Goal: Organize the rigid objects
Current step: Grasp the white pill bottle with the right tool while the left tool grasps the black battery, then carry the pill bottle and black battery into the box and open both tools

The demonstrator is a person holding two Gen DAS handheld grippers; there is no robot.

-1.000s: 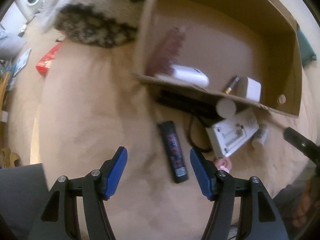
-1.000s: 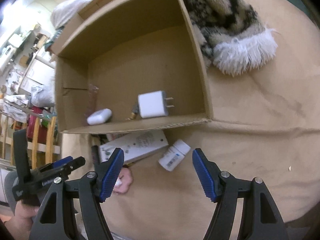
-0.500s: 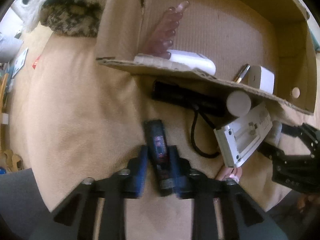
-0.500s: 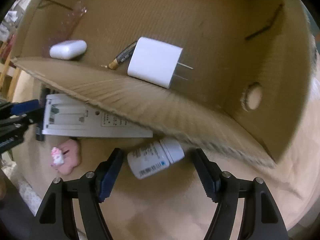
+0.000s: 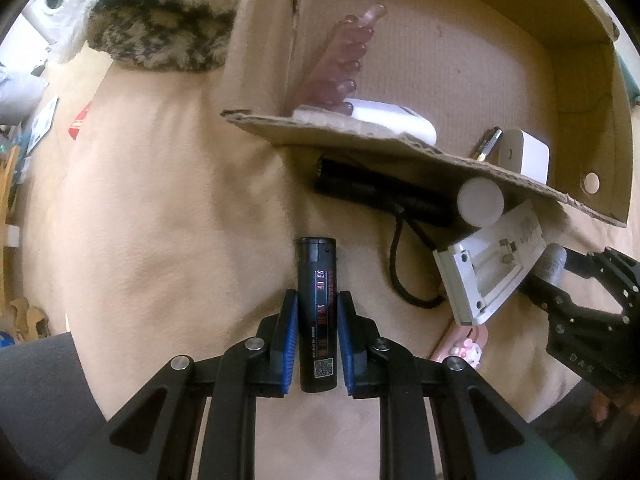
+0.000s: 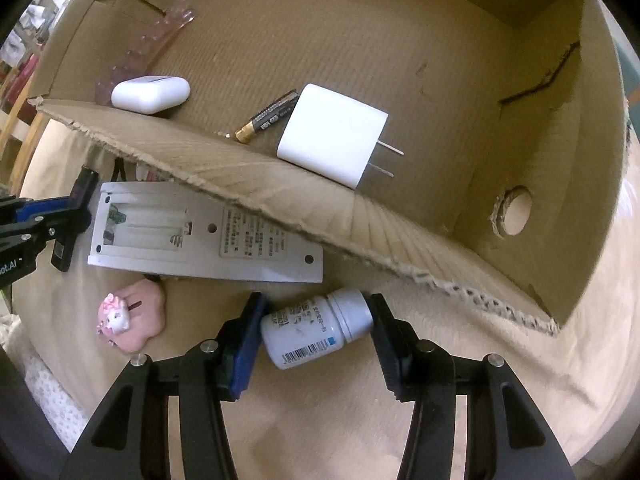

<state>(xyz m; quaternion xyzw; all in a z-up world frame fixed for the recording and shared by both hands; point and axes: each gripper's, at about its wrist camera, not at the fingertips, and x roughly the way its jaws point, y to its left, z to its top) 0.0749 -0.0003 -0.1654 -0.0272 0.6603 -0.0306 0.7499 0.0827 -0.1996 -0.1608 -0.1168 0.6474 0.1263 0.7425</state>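
My left gripper (image 5: 317, 320) points down and is shut on a black battery pack (image 5: 317, 280) that lies on the beige cloth. In the right wrist view, a white pill bottle (image 6: 316, 330) lies on its side just outside the cardboard box (image 6: 400, 236). My right gripper (image 6: 316, 308) is closing on it, one pad touching its base and the other its cap. The box holds a white charger (image 6: 332, 140), an AA battery (image 6: 266, 118), a white earbud case (image 6: 150, 94) and a clear pink comb (image 6: 160, 36).
A white remote (image 6: 200, 236) with its battery bay bare lies against the box front, and a pink toy (image 6: 132, 316) sits beside it. A black flashlight (image 5: 380, 196) with a cord lies under the box edge. A fluffy patterned blanket (image 5: 156, 36) lies at the far left.
My left gripper came down and shut on the black battery pack. My right gripper swung down to the pill bottle and its jaws narrowed onto both ends.
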